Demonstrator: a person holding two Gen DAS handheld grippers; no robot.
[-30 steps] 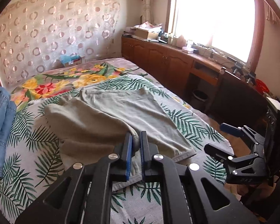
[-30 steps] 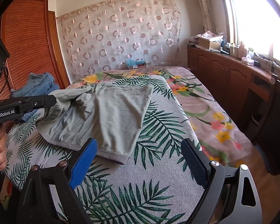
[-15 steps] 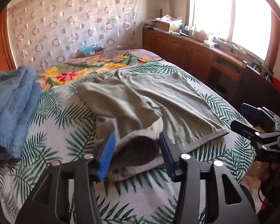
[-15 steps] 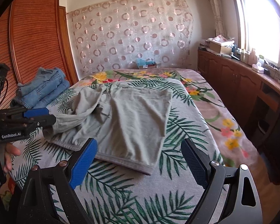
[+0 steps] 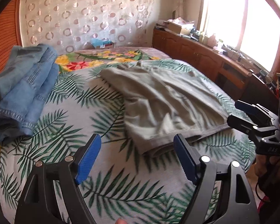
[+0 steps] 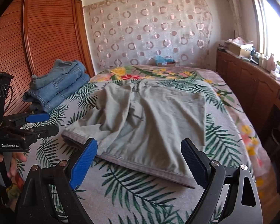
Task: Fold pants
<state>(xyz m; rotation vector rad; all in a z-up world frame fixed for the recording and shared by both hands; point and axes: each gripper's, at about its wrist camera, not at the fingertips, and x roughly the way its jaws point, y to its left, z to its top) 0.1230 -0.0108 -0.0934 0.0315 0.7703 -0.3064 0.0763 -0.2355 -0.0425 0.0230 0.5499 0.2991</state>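
Note:
Grey-green pants (image 5: 169, 100) lie spread and wrinkled on the leaf-print bedspread (image 5: 80, 123), hems toward me; they also show in the right wrist view (image 6: 151, 123). My left gripper (image 5: 137, 156) is open and empty, just short of the left leg's hem. My right gripper (image 6: 139, 160) is open and empty, above the near hem of the right leg. Each gripper shows in the other's view: the right gripper (image 5: 240, 113) at the right, the left gripper (image 6: 43, 123) at the left, both open.
A stack of folded blue jeans (image 5: 22, 91) lies on the bed's left side, also in the right wrist view (image 6: 59, 85). A wooden cabinet run (image 5: 205, 59) with clutter stands along the right under the window. A wooden wardrobe (image 6: 37, 43) stands at the left.
My left gripper opened and let go of the pants leg, which now lies flat on the bed. Both grippers drew back toward the near edge.

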